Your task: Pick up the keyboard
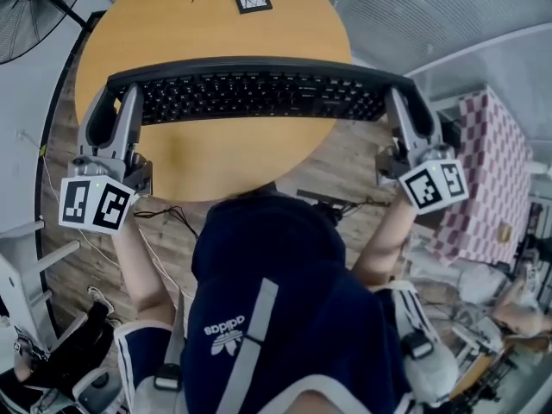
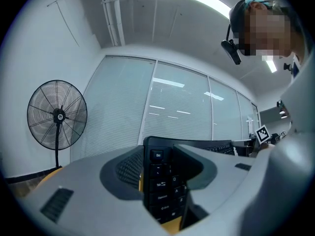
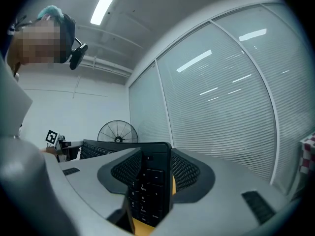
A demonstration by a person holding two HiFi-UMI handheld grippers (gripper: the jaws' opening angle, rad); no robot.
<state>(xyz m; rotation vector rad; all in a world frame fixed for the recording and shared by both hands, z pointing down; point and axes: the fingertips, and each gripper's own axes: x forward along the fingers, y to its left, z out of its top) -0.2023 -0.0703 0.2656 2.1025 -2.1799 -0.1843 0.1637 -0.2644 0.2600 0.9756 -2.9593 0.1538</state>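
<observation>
Over the round surface (image 1: 216, 24), the keyboard (image 1: 259, 93) spans its near edge, the left hand-held gripper (image 1: 118, 102) pinching its Esc end and the right hand-held gripper (image 1: 407, 102) pinching its numpad end.

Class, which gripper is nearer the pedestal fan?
Left. The left gripper clamps the end of the keyboard toward the fan; the right gripper clamps the opposite end, farther away.

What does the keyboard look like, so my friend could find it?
Find the round yellow table. Across its near side stretches the keyboard, long and black, with the left gripper shut on one end, the right gripper on the other. Only it has keys.
</observation>
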